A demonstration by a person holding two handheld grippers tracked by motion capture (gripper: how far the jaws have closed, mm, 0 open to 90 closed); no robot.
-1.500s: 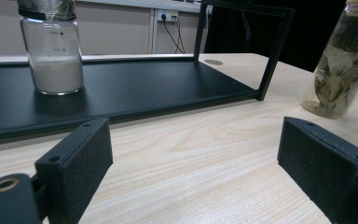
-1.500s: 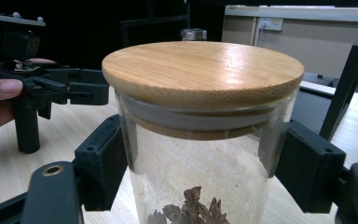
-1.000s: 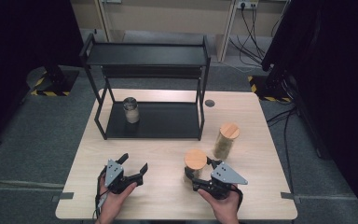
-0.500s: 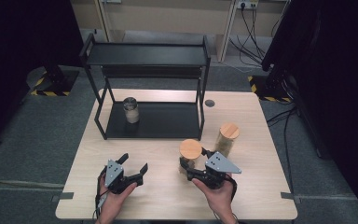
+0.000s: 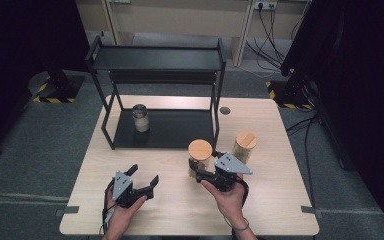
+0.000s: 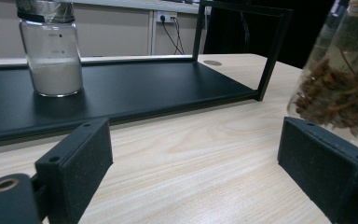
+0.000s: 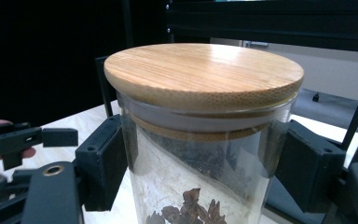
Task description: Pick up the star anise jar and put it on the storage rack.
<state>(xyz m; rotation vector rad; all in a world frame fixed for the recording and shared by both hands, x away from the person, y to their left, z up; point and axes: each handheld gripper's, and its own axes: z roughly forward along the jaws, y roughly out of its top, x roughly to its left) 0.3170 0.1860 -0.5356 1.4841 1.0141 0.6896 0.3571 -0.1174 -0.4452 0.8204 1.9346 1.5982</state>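
- Right tongs [image 5: 199,172] are clamped on the glass jar with the wooden lid [image 5: 200,152]. In the right gripper view both black pads press the glass just under the lid, one on each side, and the jar [image 7: 205,140] sits upright between them.
- That jar has dark, star-shaped spice bits at the bottom, and its flat bamboo-looking lid is seated square on top.
- From above, I've got the jar near the middle of the table [image 5: 280,210], just in front of the rack's front right leg.
- Left tongs [image 5: 142,176] are spread wide with nothing in them. In the left gripper view it's just bare tabletop between the two pads, and they sit low over the wood near the front left of the table.
- A second jar with a wooden lid [image 5: 244,146] stands just to the right of the one I'm holding, close but apart. It has brownish stuff inside.
- A black metal rack [image 5: 155,57] takes up the back half of the table, with a low bottom shelf and a top shelf.
- On the bottom shelf, toward its left, stands a small jar of white powder [image 5: 140,118], upright with a dark cap.
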